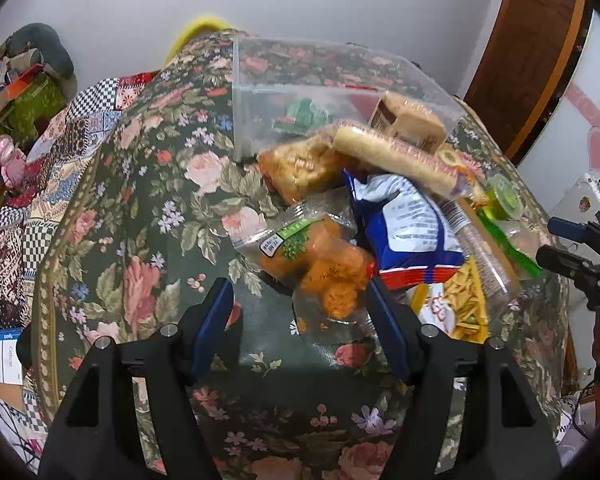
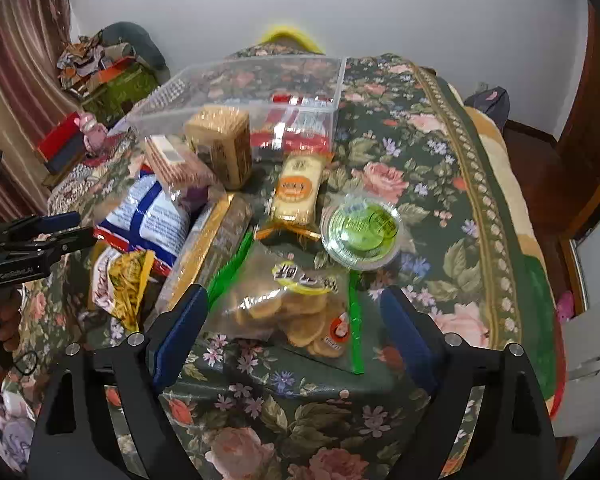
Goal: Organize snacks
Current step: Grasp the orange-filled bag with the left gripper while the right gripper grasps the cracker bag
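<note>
While each claw hangs apart and empty, the orange bag (image 1: 320, 268) lies just ahead of the left claw (image 1: 300, 316), the cracker bag (image 2: 292, 308) between the right claw's (image 2: 294, 332) fingers, bin (image 2: 204, 76) beyond.

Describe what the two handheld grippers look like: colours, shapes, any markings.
Both are alike. The left gripper has two angular matte-black arms, each with a triangular cutout and round silver bolt heads, ending in flat dark-blue pads. The right gripper has the same black arms, silver bolts and blue pads. Seen from the right wrist view, the left gripper's black body bears small white lettering, too small to read.
</note>
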